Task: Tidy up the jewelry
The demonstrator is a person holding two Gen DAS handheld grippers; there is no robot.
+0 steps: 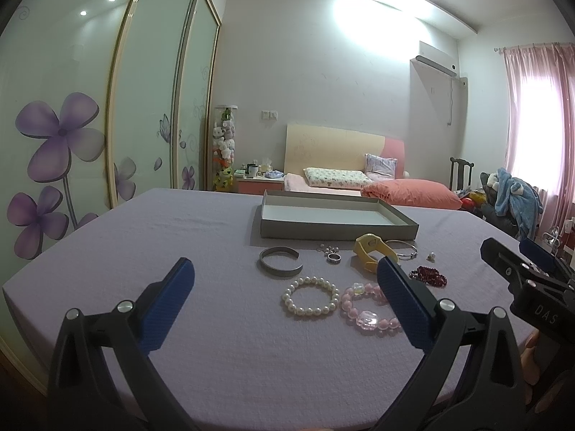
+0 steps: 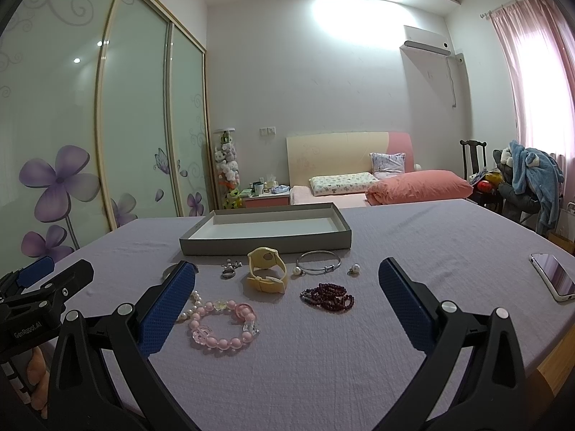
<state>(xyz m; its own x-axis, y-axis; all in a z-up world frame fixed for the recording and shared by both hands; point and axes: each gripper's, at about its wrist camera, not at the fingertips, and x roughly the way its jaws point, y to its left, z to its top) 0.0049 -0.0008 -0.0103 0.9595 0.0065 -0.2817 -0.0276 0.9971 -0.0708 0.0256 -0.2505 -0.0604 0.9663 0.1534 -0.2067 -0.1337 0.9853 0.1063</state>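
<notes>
Black plastic left gripper and right gripper: blue textured pads, silver pivot screws, white "DAS" and "GenRobot.AI" lettering on bodies.

A shallow grey tray with a pale inside sits empty toward the surface's far edge. Just before it lie a yellow watch, a thin silver bangle, a ring and pearl earrings. Nearer lie a grey cuff, white pearl bracelet, pink bead bracelet and dark red beads.
</notes>
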